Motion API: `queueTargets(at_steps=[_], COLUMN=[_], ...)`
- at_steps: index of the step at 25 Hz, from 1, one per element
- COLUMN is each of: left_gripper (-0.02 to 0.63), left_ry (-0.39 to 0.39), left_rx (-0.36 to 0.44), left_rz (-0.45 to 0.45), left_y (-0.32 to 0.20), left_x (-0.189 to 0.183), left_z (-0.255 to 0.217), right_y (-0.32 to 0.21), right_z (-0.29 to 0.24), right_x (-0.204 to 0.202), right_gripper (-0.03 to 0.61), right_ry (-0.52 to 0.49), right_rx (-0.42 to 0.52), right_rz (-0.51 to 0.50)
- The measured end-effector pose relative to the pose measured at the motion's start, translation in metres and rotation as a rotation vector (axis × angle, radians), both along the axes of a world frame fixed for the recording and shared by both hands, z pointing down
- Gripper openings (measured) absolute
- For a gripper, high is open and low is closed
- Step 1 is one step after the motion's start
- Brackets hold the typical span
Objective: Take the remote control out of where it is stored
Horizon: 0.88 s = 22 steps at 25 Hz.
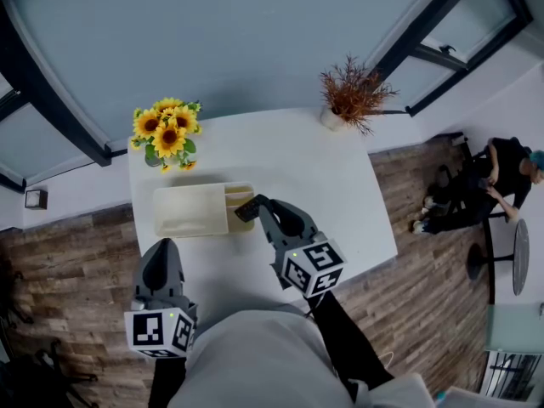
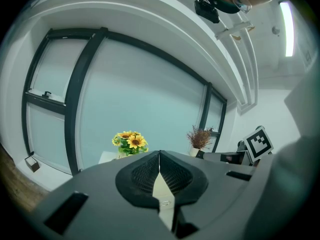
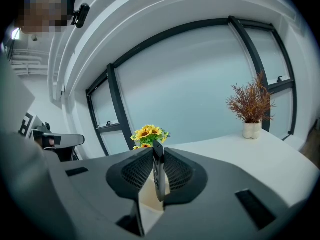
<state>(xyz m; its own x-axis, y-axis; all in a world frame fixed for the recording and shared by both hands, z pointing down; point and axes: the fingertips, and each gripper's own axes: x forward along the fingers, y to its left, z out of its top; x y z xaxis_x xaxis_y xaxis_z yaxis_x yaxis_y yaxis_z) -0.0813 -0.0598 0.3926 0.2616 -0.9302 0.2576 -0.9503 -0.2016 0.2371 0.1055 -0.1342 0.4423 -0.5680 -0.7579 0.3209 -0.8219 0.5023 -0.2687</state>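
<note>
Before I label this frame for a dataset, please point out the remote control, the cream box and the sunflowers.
remote control [image 3: 158,170]: right gripper view, its thin dark edge, seen end-on.
cream box [image 1: 189,212]: head view, its flat left part.
sunflowers [image 1: 167,133]: head view, the middle bloom.

Soft, even daylight pours through the tall frosted black-framed windows [image 1: 212,32], leaving the white rectangular tabletop [image 1: 340,202] bright with faint shadows; both gripper views bow strongly (corners vignetted black).

You have before you — grippers: 2, left gripper [image 1: 161,246] and right gripper [image 1: 256,205] | remote control [image 1: 245,208]: 1 | cream box [image 1: 189,212]: 1 | sunflower bunch [image 1: 167,132]: 1 | dried plant in a pot [image 1: 351,96]: 1 | desk [image 1: 327,189]: 1 | seated person [image 1: 486,184]: 1
</note>
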Motion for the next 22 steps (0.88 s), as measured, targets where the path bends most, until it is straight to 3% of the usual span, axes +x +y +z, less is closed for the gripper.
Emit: queueTargets(at_steps=[22], left_gripper=[0.009], left_ry=[0.005], left_rx=[0.001], left_rz=[0.005], left_y=[-0.0003], left_x=[0.0004], left_z=[0.001], right_y=[0.0008], right_z=[-0.0049], right_x=[0.0013], right_gripper=[0.069], right_ry=[-0.004], right_rx=[0.014], right_rz=[0.003])
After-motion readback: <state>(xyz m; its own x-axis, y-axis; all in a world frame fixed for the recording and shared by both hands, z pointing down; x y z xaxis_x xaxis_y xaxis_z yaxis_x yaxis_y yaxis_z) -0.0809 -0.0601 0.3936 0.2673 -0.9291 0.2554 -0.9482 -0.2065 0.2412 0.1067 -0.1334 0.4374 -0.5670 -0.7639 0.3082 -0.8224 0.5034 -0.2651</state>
